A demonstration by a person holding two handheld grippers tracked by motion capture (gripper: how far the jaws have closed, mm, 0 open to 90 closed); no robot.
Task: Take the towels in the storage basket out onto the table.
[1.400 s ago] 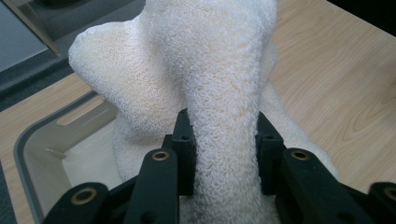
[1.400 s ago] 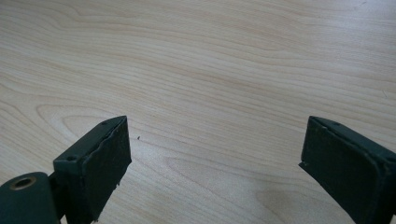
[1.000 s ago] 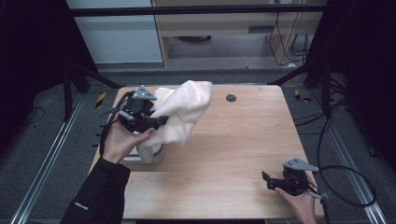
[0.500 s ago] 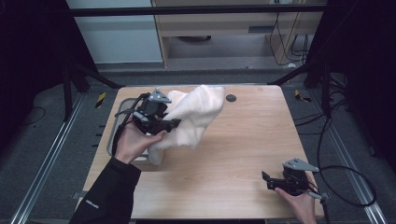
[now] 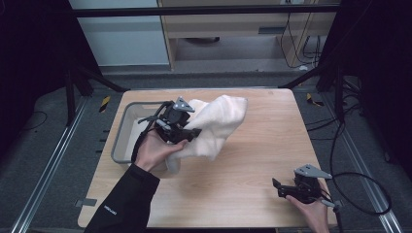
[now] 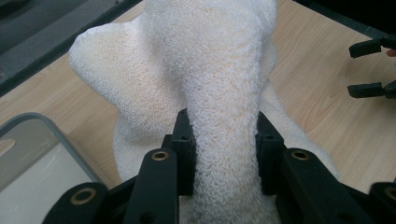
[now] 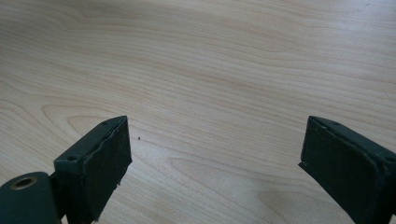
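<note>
The left gripper (image 5: 187, 132), fingers clamped on the white towel (image 5: 216, 124), had carried it from above the grey tub (image 5: 121, 141) out over the desk (image 5: 252, 160); the right gripper (image 5: 286, 190) waited, fingers apart.

The right tool (image 7: 215, 163) hangs wide apart over the bare wooden table (image 7: 210, 70).

Fluffy looped terry towel (image 6: 219, 70) — cream cloth, pale matt wood-grain table (image 7: 224, 60), smooth grey plastic tray (image 5: 127, 127)
</note>
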